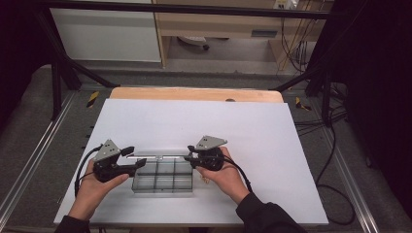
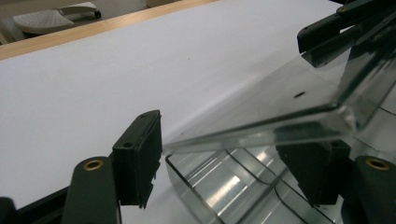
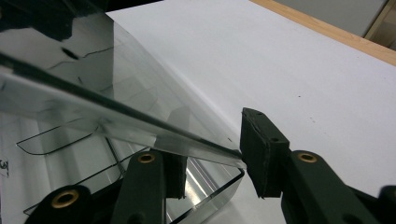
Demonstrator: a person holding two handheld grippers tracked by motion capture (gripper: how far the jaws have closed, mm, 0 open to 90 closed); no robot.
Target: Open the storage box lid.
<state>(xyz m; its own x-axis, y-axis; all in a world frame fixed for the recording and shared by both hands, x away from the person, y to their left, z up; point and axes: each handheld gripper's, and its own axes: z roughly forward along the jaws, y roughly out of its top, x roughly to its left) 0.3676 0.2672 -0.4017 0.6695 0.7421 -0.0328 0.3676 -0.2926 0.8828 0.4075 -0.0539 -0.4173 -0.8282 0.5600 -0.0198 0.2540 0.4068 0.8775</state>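
From above, one clear box (image 1: 163, 177) with six compartments sits near the table's (image 1: 252, 126) front edge, between two tools. Its open lid (image 1: 155, 155) stands raised along the far side. Close up, the left hand-held gripper (image 2: 233, 158) straddles the lid edge, jaws parted, one pad clear. The right hand-held gripper (image 3: 212, 149) pinches the lid's opposite end.

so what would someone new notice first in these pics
The clear plastic box with its six compartments, near the front of the white table, its lid raised open. A gripper flanks each end of the lid: the left gripper with jaws apart around its edge, the right gripper at its other end.
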